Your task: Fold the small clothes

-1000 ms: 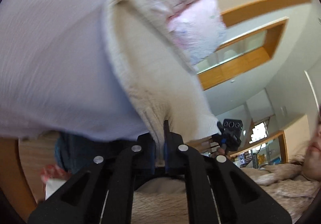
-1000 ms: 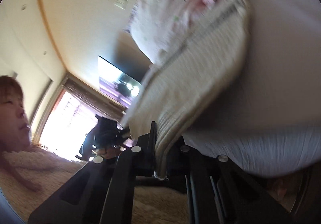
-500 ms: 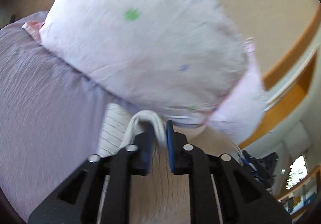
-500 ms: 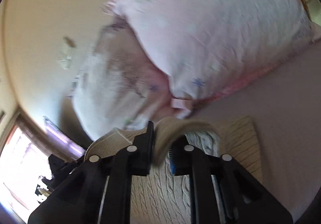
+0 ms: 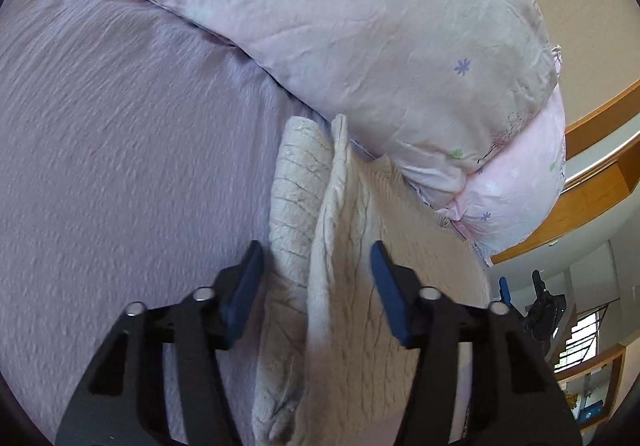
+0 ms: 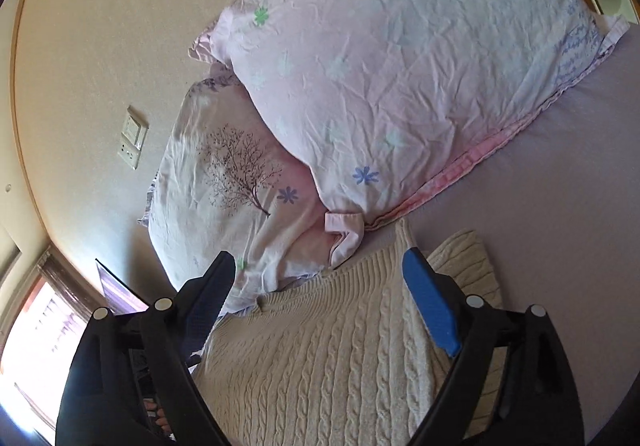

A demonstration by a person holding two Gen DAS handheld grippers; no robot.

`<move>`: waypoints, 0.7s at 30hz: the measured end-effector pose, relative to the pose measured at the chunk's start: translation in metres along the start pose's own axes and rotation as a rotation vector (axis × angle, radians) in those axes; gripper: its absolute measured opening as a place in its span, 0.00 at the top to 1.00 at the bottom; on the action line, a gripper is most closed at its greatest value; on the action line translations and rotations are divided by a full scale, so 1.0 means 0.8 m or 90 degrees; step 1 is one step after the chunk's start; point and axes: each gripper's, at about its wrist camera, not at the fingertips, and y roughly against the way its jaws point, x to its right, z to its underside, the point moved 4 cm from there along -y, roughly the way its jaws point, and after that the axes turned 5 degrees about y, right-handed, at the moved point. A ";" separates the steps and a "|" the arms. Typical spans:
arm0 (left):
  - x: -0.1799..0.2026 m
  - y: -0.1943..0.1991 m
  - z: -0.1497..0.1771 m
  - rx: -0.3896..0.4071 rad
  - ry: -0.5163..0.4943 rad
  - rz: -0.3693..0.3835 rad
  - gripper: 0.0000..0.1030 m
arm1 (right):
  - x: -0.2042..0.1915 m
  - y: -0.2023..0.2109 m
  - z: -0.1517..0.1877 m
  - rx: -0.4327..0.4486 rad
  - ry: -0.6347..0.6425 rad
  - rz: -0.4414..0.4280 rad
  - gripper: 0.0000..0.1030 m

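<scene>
A cream cable-knit sweater (image 5: 344,286) lies folded over on the lilac bed sheet (image 5: 120,150), its far edge against the pillows. My left gripper (image 5: 316,286) is open, its jaws spread either side of a raised fold of the knit. In the right wrist view the same sweater (image 6: 332,358) fills the lower middle. My right gripper (image 6: 320,294) is open above it, holding nothing.
A pink floral pillow (image 5: 392,46) lies just beyond the sweater; it shows in the right wrist view (image 6: 400,66) on top of a second pillow with a tree print (image 6: 224,182). A beige wall with a switch plate (image 6: 132,142) stands behind. Wooden trim (image 5: 592,186) is at right.
Both grippers were shut on the sweater's edge and carried it over toward the pillows. Now both have opened and let go, and the sweater lies on the bed.
</scene>
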 end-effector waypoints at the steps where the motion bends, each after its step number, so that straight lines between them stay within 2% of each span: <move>1: -0.005 -0.008 0.004 -0.022 0.028 0.020 0.86 | -0.003 -0.002 0.001 -0.004 0.001 -0.004 0.15; 2: -0.008 -0.015 0.008 -0.030 0.064 0.044 0.86 | -0.006 -0.002 0.001 -0.008 0.002 -0.011 0.15; 5: 0.014 -0.008 0.010 -0.019 0.090 0.102 0.88 | -0.012 0.004 -0.002 -0.005 0.007 -0.026 0.15; 8: 0.099 -0.001 0.014 -0.004 0.047 0.192 0.88 | -0.019 0.020 -0.010 0.017 0.031 -0.021 0.15; 10: 0.180 -0.015 0.027 -0.018 -0.010 0.261 0.88 | -0.021 0.034 -0.016 0.036 0.059 0.003 0.15; 14: 0.314 -0.096 0.070 -0.104 -0.066 0.399 0.88 | -0.007 0.057 -0.029 0.065 0.087 0.075 0.15; 16: 0.367 -0.173 0.102 -0.200 -0.047 0.457 0.85 | 0.008 0.068 -0.036 0.073 0.077 0.095 0.15; 17: 0.380 -0.204 0.115 -0.244 -0.028 0.466 0.81 | 0.019 0.075 -0.039 0.078 0.064 0.103 0.15; 19: 0.382 -0.231 0.128 -0.288 0.011 0.479 0.78 | 0.042 0.086 -0.044 0.073 0.022 0.102 0.15; 20: 0.377 -0.228 0.129 -0.282 0.013 0.483 0.75 | 0.051 0.088 -0.045 0.063 0.004 0.096 0.15; 21: 0.367 -0.214 0.122 -0.249 -0.011 0.463 0.68 | 0.055 0.087 -0.045 0.047 -0.006 0.088 0.15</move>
